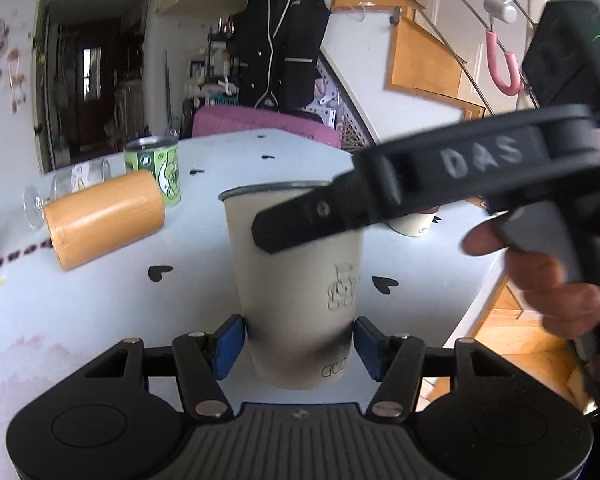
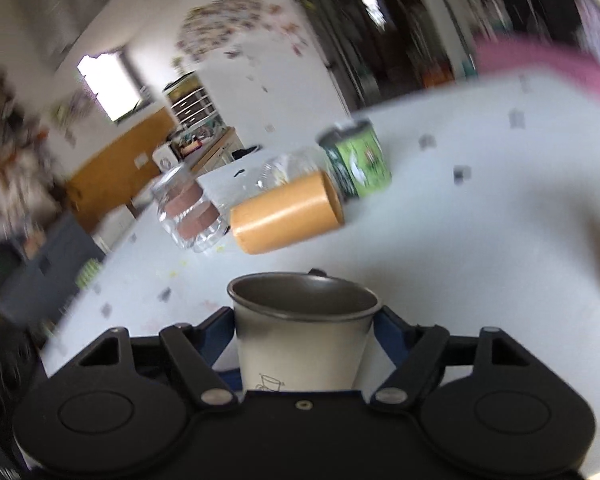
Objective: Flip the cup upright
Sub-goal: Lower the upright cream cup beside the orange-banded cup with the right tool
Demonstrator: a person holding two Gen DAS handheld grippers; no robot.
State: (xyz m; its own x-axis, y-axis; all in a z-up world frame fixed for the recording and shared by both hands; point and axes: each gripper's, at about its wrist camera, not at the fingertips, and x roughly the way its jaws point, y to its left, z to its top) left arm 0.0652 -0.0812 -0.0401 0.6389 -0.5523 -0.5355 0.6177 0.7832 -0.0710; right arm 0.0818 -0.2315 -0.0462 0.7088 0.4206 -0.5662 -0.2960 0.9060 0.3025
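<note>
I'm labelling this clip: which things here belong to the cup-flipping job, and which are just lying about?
Job in hand: cream cup, rim up; left gripper, pads flanking its base; right gripper, closed on it near the rim.

Lying about: orange cup on its side; green tin; wine glass on its side; glass jar.

A lived-in home here: a dark jacket (image 1: 278, 28) hangs by a wooden staircase (image 1: 420, 56) with a wire railing, stickers (image 2: 236, 20) dot the white wall, a doorway (image 1: 92, 80) opens onto more rooms, and the heart-print desk (image 1: 100, 320) carries a green tin (image 1: 156, 170), glasses and cups.
</note>
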